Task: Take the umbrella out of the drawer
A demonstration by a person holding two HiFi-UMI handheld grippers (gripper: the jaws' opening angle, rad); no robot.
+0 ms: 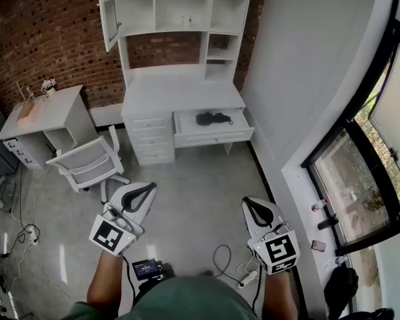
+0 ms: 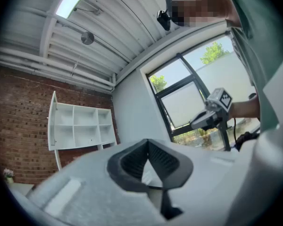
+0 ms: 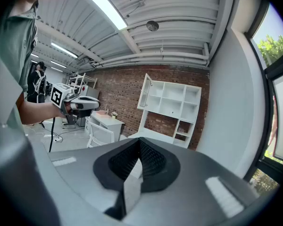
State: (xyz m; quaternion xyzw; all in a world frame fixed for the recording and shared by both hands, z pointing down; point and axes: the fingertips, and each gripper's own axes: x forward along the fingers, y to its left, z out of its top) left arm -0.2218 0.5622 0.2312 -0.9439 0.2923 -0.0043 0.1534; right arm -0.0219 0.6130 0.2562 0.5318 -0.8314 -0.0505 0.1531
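black umbrella [image 1: 213,119]: lying in the open drawer [image 1: 213,137] of the white desk [image 1: 180,92]; left gripper [image 1: 141,192] and right gripper [image 1: 255,209]: jaws closed, both empty, held well back from the drawer

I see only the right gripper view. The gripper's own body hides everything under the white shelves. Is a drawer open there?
Observer: Yes. In the head view, one white desk drawer stands pulled out.
Operator: Is the umbrella inside it?
Observer: Yes, a black folded umbrella lies in it.
Operator: Does the left gripper hold anything?
Observer: No. The left gripper view shows the left gripper with its jaws together and nothing between them.
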